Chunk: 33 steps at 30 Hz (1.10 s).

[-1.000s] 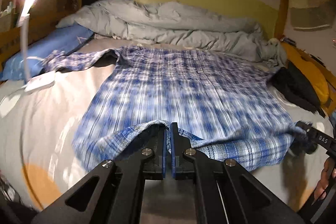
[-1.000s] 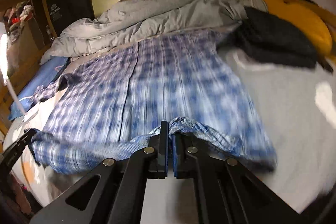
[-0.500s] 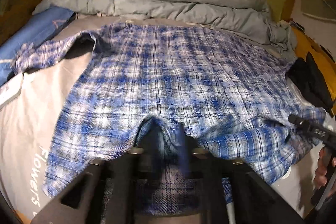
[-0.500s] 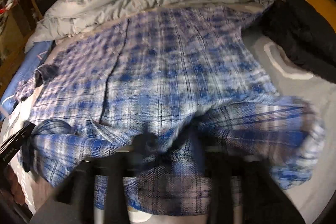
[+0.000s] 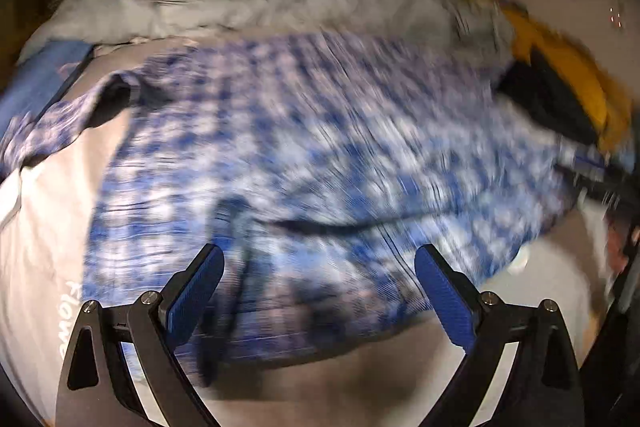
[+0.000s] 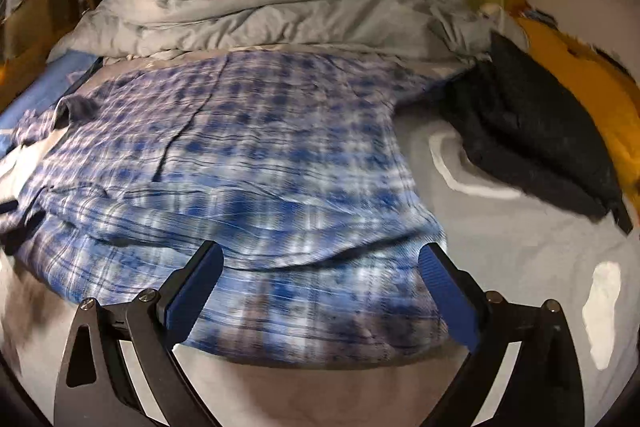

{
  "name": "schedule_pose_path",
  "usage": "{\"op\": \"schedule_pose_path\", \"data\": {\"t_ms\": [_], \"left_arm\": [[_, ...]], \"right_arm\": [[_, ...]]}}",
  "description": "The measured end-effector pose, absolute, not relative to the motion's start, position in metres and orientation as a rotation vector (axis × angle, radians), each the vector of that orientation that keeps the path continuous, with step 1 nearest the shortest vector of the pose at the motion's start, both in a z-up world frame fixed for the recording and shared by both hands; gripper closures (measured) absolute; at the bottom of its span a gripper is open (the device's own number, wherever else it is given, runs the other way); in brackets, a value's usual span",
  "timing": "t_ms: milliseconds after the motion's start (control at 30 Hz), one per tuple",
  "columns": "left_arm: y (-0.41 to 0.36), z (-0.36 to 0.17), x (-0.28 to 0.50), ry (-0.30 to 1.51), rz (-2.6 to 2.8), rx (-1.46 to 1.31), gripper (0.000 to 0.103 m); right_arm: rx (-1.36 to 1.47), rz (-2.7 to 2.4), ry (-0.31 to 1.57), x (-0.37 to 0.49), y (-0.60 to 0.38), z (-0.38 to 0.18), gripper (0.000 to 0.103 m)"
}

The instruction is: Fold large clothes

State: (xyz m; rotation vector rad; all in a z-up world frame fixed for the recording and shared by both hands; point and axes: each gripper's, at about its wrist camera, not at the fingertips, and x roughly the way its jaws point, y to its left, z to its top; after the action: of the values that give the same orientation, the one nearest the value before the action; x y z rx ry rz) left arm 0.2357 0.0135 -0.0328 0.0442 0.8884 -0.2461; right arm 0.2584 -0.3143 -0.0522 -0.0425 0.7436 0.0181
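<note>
The blue plaid shirt [image 6: 240, 163] is spread across the middle of the bed [image 6: 520, 267], w/ its near hem doubled up onto the body: a fold line is seen running across the lower centre of the right wrist view, just above both claw tips. One sleeve trails off toward the left edge of the frame. A rumpled grey duvet [image 6: 280, 11] is bunched along the top of the frame, a dark garment [image 6: 532, 147] lies at the right, near but apart from the shirt.

Left claw [image 5: 318, 291] is released, jaws spread wide, nothing held; the shirt [image 5: 300, 147] is seen between and beyond its tips, heavily motion-blurred. Right claw [image 6: 320, 287] is likewise released and empty, set just over the folded hem. Contact w/ the cloth can't be told in either view.

Handling, as judged: the fabric looks like a thin woven cotton or flannel, so light, soft, fully limp. No shape will be held once lifted; anything not pinched will sag & drag. It's not fragile and not esp. slippery, but a shallow pinch on a single layer is likely to be lost, and the doubled hem may be pulled open.

Where hold is best taken: at edges/corners, not mid-panel. For the next fold, both layers should be pinched together at the outer ends of the folded edge, or at a side seam & shoulder, w/ the claws kept well apart so the span stays taut. The loose sleeve should be tucked in first.
</note>
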Motion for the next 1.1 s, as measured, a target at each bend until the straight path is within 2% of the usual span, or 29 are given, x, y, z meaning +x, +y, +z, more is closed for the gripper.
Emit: {"op": "schedule_pose_path", "data": {"t_ms": [200, 400, 533, 733, 833, 933, 1100], "left_arm": [[-0.027, -0.052, 0.285, 0.911, -0.122, 0.134, 0.006], [-0.005, -0.008, 0.307, 0.786, -0.031, 0.179, 0.006], [0.023, 0.013, 0.289, 0.754, -0.031, 0.153, 0.006], [0.07, 0.002, 0.247, 0.783, 0.001, 0.082, 0.006], [0.087, -0.009, 0.227, 0.816, 0.003, 0.052, 0.006], [0.095, -0.02, 0.21, 0.85, -0.016, 0.021, 0.006], [0.099, -0.034, 0.178, 0.839, -0.058, 0.015, 0.006]], "right_arm": [[-0.047, 0.001, 0.728, 0.256, -0.328, -0.053, 0.006], [-0.041, -0.063, 0.646, 0.249, -0.346, -0.043, 0.006], [-0.086, 0.082, 0.738, 0.256, -0.331, -0.052, 0.006], [-0.314, 0.144, 0.911, 0.281, -0.287, -0.086, 0.006], [-0.334, 0.078, 0.895, 0.303, -0.288, -0.089, 0.006], [-0.321, -0.095, 0.802, 0.326, -0.307, -0.077, 0.006], [-0.115, -0.179, 0.752, 0.326, -0.354, -0.048, 0.006]]}}
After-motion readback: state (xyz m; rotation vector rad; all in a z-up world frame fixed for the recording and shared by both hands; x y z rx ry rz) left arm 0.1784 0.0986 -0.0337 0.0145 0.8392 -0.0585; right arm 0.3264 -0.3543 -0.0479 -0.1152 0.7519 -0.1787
